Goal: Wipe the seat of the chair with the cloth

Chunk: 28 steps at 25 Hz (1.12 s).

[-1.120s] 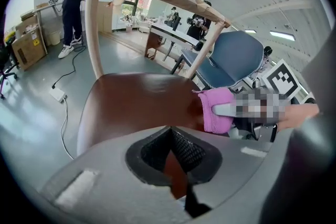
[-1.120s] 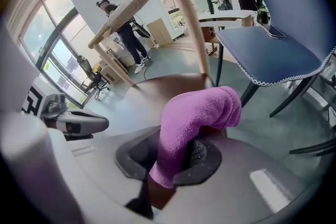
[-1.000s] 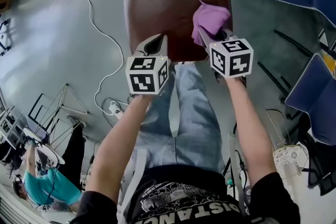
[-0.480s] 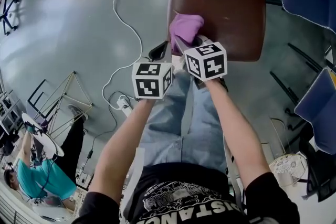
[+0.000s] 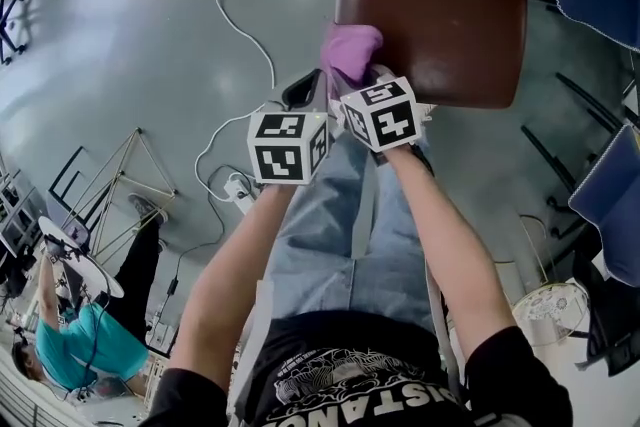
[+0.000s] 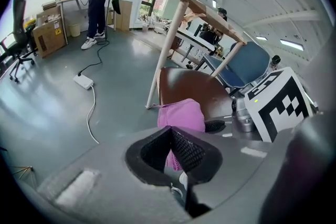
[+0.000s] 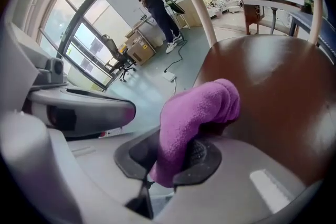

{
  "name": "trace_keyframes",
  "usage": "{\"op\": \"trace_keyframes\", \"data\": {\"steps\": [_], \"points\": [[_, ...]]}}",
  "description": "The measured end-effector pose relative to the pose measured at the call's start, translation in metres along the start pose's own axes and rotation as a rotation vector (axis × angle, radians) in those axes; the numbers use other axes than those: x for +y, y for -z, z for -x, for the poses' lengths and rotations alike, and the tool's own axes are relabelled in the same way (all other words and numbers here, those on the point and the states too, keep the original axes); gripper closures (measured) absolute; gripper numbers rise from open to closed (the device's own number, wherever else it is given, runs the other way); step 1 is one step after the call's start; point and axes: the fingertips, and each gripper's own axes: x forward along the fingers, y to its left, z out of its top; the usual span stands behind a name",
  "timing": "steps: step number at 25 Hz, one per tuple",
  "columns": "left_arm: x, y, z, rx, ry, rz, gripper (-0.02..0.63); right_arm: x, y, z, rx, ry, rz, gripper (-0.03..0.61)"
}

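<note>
Cloth at the seat's near left corner
The purple cloth (image 5: pixel 350 50) sits bunched on the brown chair seat (image 5: pixel 440 5), clamped in the right gripper (image 5: pixel 357 80). Just beside it, the left gripper (image 5: pixel 305 92) hangs with its jaws together, holding nothing.

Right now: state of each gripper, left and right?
Left gripper: closed, holding nothing.
Right gripper: closed on the purple cloth.
</note>
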Motion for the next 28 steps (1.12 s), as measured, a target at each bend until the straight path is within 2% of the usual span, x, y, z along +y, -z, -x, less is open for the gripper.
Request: {"op": "trace_keyframes", "data": {"steps": [5, 16, 28], "points": [[-0.018, -0.001, -0.011, 0.005, 0.022, -0.003, 0.617, -0.020, 0.005, 0.016, -0.006, 0.009, -0.037, 0.512], [-0.088, -0.004, -0.037, -0.015, 0.041, 0.001, 0.617, -0.085, 0.018, 0.072, -0.019, 0.046, -0.029, 0.512], [-0.176, 0.008, -0.071, -0.009, 0.065, -0.008, 0.617, -0.163, 0.058, 0.143, -0.029, 0.090, -0.068, 0.512]]}}
